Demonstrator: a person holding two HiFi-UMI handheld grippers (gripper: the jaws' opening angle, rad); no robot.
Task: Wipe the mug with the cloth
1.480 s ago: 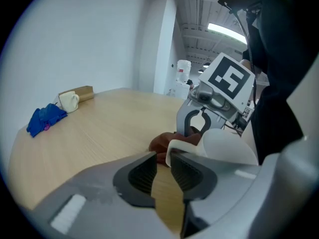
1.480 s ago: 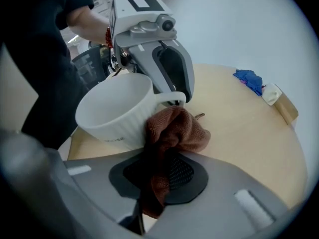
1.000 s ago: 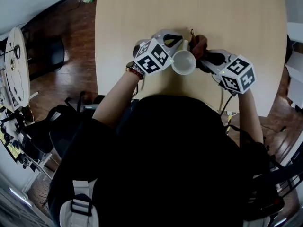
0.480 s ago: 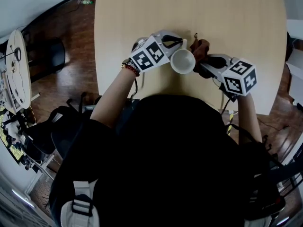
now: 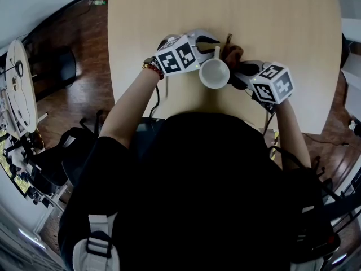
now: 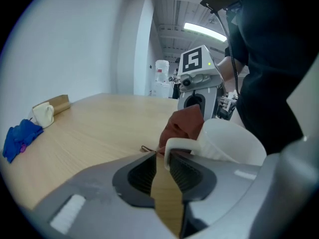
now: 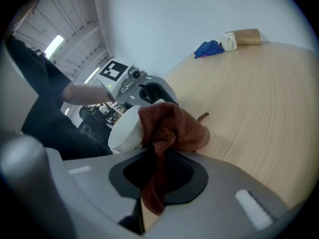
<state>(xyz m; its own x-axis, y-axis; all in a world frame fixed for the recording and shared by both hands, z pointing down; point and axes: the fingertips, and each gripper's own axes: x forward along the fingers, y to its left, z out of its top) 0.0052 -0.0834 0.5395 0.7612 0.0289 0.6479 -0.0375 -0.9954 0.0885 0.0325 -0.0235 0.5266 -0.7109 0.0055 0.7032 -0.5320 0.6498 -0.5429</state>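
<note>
On a pale table (image 5: 271,21) over dark floor (image 5: 67,89), our left gripper (image 6: 160,156) had just opened its jaws, empty, at the handle of the mug (image 5: 214,73), while our right gripper (image 7: 158,156) pinched the cloth (image 7: 172,126) against it.

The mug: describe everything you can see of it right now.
The mug is plain glossy white, ceramic by its look, standing mouth up on the wooden table, apparently empty. Its loop handle points at the left gripper, whose fingers have just been opening; the handle sits at their tips, unpinched. The brown cloth, clamped in the right gripper, bunches against its wall beside the handle.
</note>
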